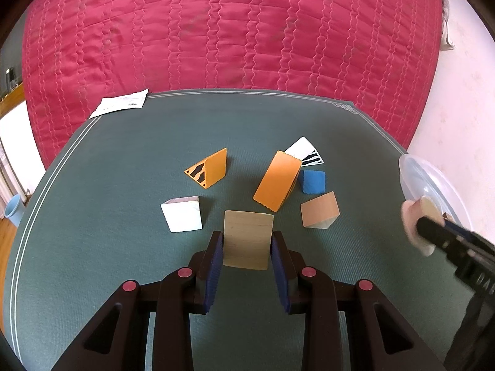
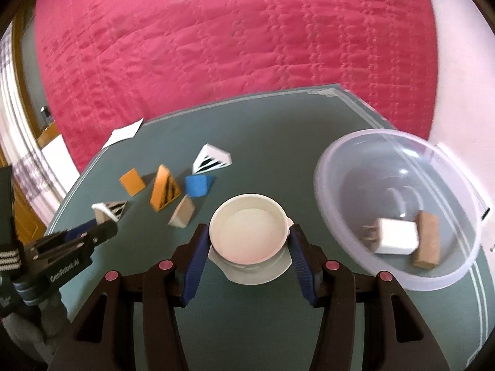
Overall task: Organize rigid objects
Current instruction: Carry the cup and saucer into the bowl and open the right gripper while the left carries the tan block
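My left gripper (image 1: 247,242) is shut on a pale wooden block (image 1: 248,232) that stands on the green table (image 1: 92,216). Beyond it lie a white block (image 1: 183,214), a tan block (image 1: 320,210), a blue block (image 1: 313,181), an orange slab (image 1: 277,181), an orange striped wedge (image 1: 210,168) and a white striped wedge (image 1: 304,151). My right gripper (image 2: 249,238) is shut on a pale round cylinder (image 2: 247,232), held above the table just left of a clear plastic bowl (image 2: 340,167). The bowl holds a white block (image 2: 396,236) and a brown block (image 2: 427,238).
A white paper (image 1: 120,103) lies at the table's far left corner. A red quilted bed (image 1: 232,31) fills the background behind the table. The bowl sits close to the table's right edge. My left gripper (image 2: 106,227) shows at the left of the right wrist view.
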